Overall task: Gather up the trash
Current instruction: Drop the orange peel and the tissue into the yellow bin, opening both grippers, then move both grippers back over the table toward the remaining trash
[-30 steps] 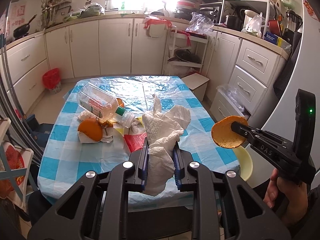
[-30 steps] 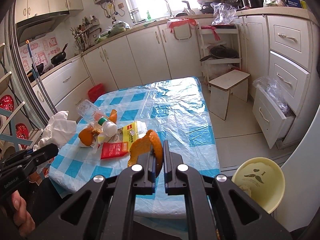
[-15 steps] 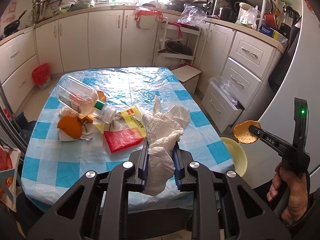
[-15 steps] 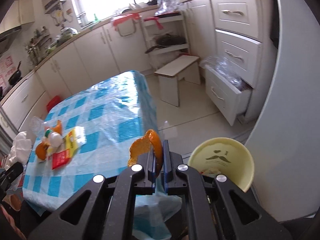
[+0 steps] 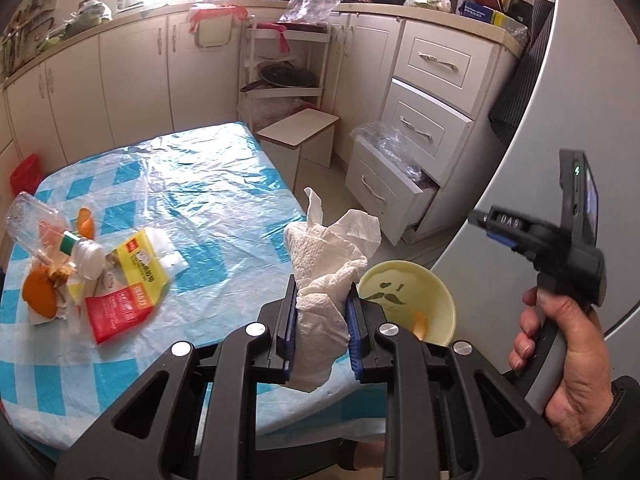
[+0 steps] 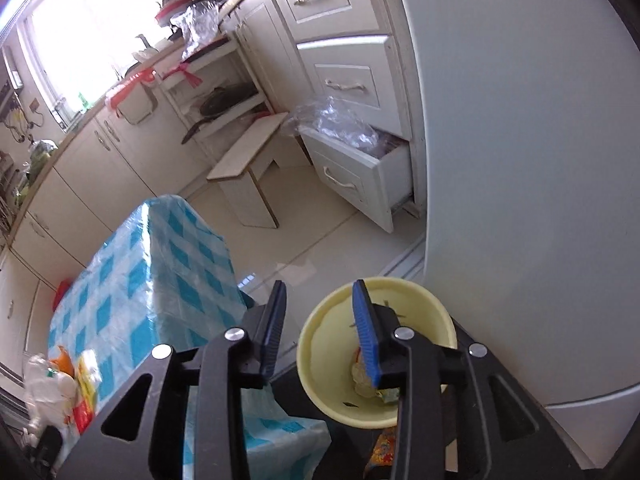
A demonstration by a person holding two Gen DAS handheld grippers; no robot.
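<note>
A: Curved orange peel (image 5: pixel 419 323) now lies inside the pale yellow plastic bin (image 5: pixel 440 294) on the floor by the table corner. A second ago it was pinched in the right gripper (image 6: pixel 320 330).

B: Right jaws?

A: Just opened, nothing between them, hanging over the bin.

B: Left?

A: Left gripper (image 5: pixel 322 322) clamped on the crumpled white paper towel (image 5: pixel 328 276), closer to the bin than before. Likely next drop.

B: Remaining?

A: Clear plastic bottle (image 5: pixel 44 232), red-yellow wrapper (image 5: pixel 128 292), more peel on the blue checked tablecloth (image 5: pixel 224 216).
</note>
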